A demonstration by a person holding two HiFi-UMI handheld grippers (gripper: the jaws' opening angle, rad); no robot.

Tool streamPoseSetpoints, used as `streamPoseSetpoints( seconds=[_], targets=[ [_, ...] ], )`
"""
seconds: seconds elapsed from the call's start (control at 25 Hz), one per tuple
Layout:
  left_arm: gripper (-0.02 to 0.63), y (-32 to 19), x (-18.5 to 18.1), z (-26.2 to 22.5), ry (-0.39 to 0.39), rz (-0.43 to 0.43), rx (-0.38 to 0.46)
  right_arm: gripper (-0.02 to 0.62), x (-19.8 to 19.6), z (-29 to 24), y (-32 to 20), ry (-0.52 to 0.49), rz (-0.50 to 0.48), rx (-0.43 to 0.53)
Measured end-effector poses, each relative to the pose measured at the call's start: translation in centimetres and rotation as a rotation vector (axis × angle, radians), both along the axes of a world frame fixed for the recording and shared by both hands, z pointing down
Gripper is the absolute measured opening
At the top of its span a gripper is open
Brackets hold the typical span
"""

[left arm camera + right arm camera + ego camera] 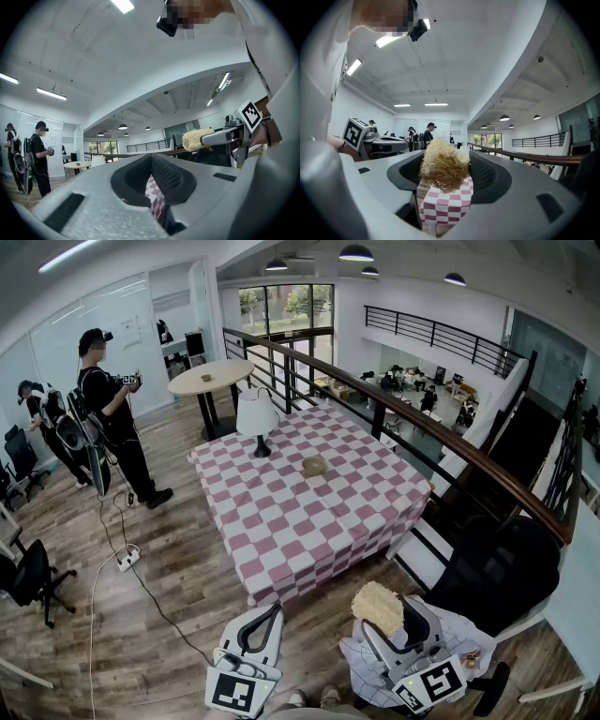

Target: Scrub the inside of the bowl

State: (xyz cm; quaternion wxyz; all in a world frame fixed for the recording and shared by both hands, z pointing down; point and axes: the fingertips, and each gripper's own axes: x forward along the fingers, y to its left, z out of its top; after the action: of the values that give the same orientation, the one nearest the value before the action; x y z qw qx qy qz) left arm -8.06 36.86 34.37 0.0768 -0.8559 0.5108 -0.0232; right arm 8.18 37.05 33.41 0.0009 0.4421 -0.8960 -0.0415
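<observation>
A small brownish bowl [313,466] sits near the middle of the pink-and-white checked table [281,521], far ahead of both grippers. My left gripper [270,613] hangs low in front of the table's near edge; its jaws are shut with nothing between them [152,164]. My right gripper [386,617] is beside it, shut on a straw-coloured fibre scrubber [377,607]. In the right gripper view the scrubber [443,164] bulges out from between the jaws, with the table showing below it. The left gripper view shows the scrubber [196,139] off to its right.
A white table lamp [257,418] stands on the table's far side. A black office chair [502,573] is close on my right, by the wooden railing [422,423]. A person [112,418] stands at the left; a power strip [128,559] and cables lie on the floor.
</observation>
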Motion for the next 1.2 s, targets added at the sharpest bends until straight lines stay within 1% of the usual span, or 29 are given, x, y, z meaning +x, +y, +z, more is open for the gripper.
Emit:
streamPoseSetpoints(
  seconds=[0.16,0.28,0.48,0.76,1.08,1.2],
  targets=[
    [0.014,0.3,0.3,0.2,-0.004,-0.001,-0.008,0.284,-0.1,0.2,0.2,-0.033,-0.006,-0.004],
    [0.014,0.2,0.3,0.6,-0.019,-0.004,-0.017,0.284,-0.3,-0.1,0.3,-0.076,-0.035,-0.013],
    [0.014,-0.1,1.2,1.3,-0.009,-0.004,-0.032,0.284,0.5,0.4,0.2,-0.059,-0.042,-0.025],
    [0.014,-1.0,2.5,2.2,-0.046,-0.016,-0.046,0.285,1.8,1.0,-0.7,-0.051,-0.056,-0.053],
    [0.014,-2.3,4.4,2.3,-0.039,-0.052,-0.046,0.285,4.4,1.9,-1.8,-0.038,-0.08,-0.071],
    [0.014,-2.7,4.7,2.4,-0.013,-0.07,-0.065,0.285,5.5,1.9,-2.6,-0.042,-0.065,-0.059]
  ],
)
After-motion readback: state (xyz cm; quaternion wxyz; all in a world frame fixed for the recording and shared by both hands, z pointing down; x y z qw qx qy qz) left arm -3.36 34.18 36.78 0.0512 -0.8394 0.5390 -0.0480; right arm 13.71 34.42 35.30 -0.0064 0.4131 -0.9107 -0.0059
